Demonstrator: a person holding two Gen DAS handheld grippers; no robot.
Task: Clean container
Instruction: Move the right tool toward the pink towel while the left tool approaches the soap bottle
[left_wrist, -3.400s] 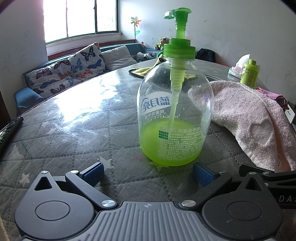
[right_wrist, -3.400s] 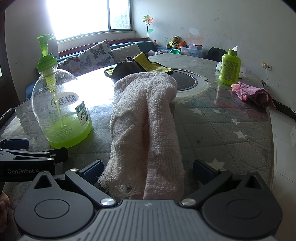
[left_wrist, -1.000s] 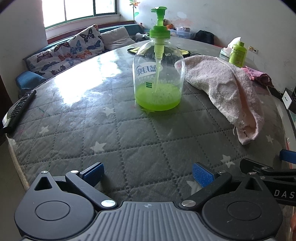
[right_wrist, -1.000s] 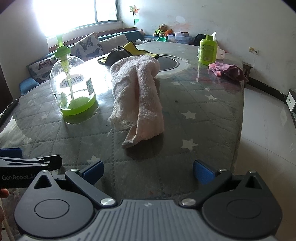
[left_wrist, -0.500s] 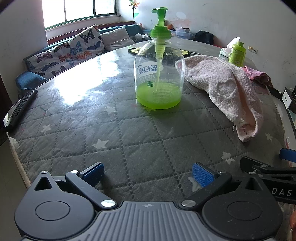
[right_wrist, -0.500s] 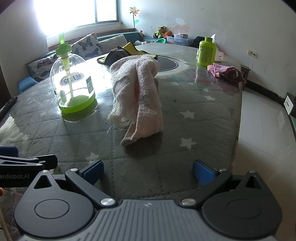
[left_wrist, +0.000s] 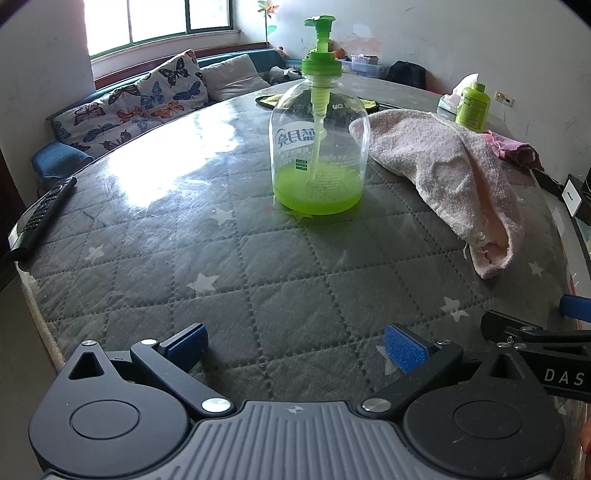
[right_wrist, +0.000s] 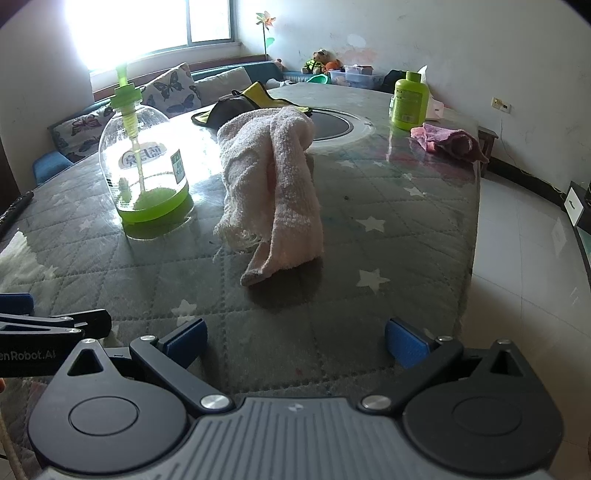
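A clear pump bottle (left_wrist: 319, 147) with a green pump and some green liquid stands upright on the round table; it also shows in the right wrist view (right_wrist: 144, 162). A pale pink towel (left_wrist: 443, 173) lies crumpled just right of it, seen too in the right wrist view (right_wrist: 273, 184). My left gripper (left_wrist: 293, 345) is open and empty, well short of the bottle. My right gripper (right_wrist: 295, 343) is open and empty, short of the towel's near end.
The table (left_wrist: 184, 229) has a grey quilted star cover under glass. A small green bottle (right_wrist: 410, 99), a dark pink cloth (right_wrist: 448, 142) and a yellow-black cloth (right_wrist: 236, 105) lie farther back. A remote (left_wrist: 40, 218) lies at the left edge. A sofa stands behind.
Both grippers pulled far back from the bottle and towel over the last seconds, then crept slightly forward again. Bottle and towel have not moved.
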